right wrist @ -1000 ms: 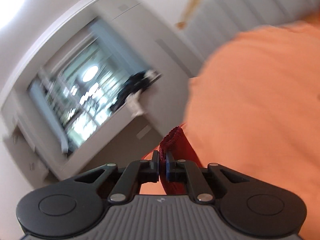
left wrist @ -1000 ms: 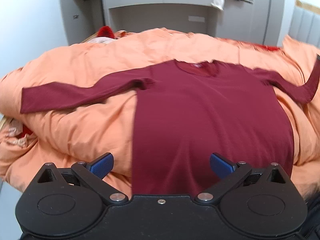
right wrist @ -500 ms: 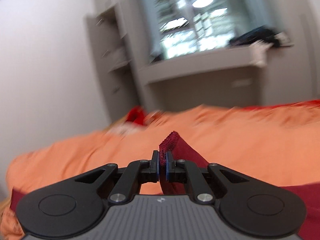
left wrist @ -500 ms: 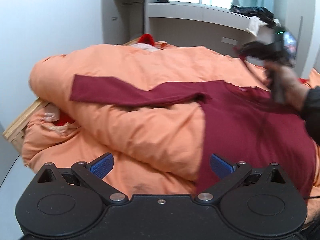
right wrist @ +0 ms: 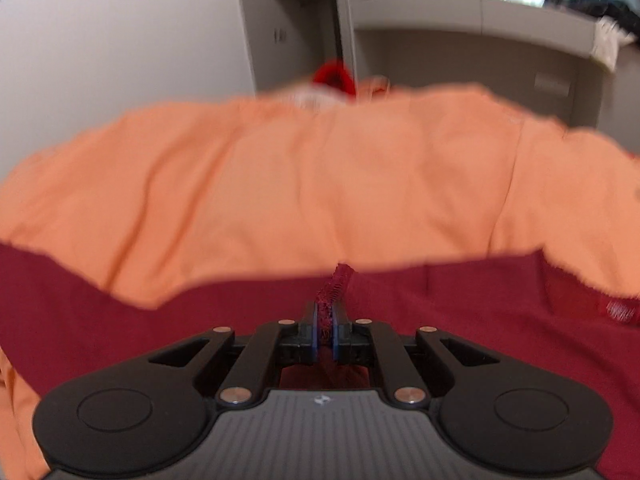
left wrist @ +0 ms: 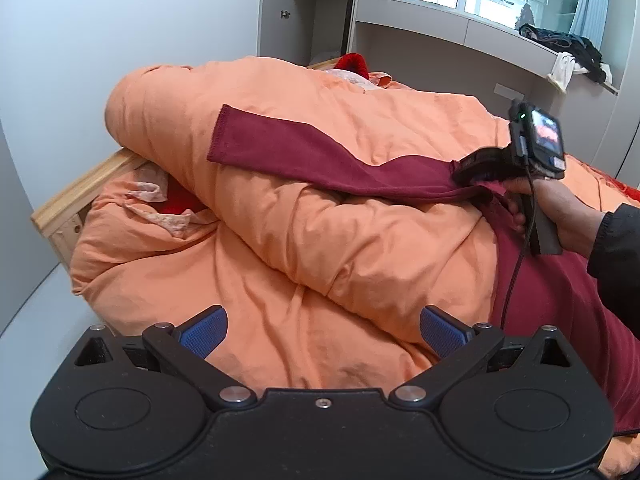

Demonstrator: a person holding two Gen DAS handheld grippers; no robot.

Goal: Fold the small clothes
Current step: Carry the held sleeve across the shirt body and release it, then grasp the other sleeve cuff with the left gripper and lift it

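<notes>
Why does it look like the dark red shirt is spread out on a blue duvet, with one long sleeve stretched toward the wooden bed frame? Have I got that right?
Nearly right: the duvet is orange, not blue, as the left wrist view shows. The dark red shirt is spread out on it, with one long sleeve stretched toward the wooden bed frame.

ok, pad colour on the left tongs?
Blue pads, clearest in the left wrist view.

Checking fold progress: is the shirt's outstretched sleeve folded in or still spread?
Spread: the sleeve lies stretched flat across the orange duvet, cuff far from the shirt's body.
</notes>
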